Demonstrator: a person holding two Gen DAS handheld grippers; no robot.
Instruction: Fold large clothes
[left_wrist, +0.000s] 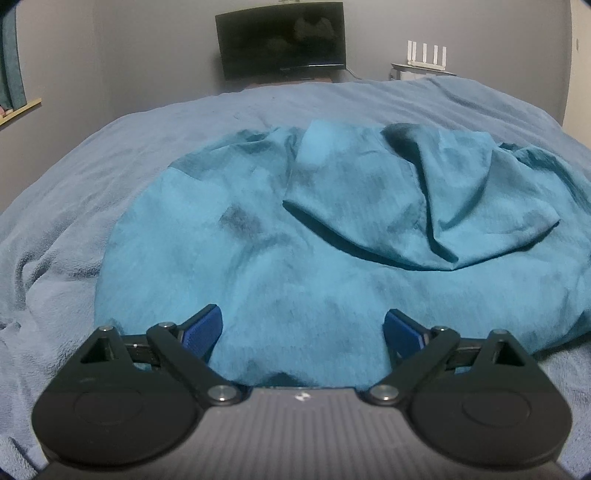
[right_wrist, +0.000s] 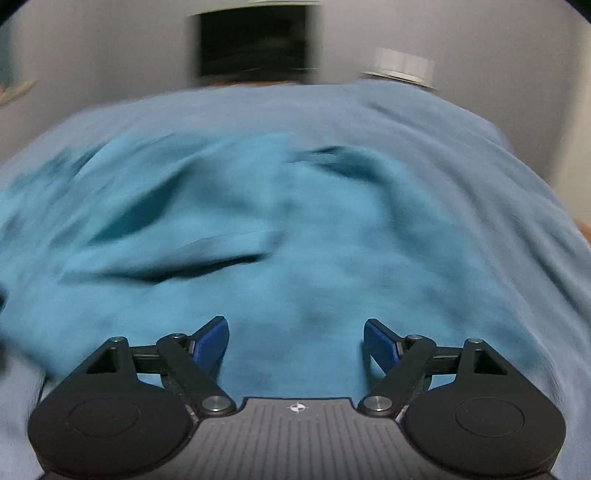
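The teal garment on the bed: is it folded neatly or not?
Not neatly. The teal garment lies rumpled on the blue blanket, one flap lying loosely across it.

- A bed under a pale blue blanket.
- A dark television against the grey far wall.
- A white router with four upright antennas, right of the television.
- A teal curtain at far left.
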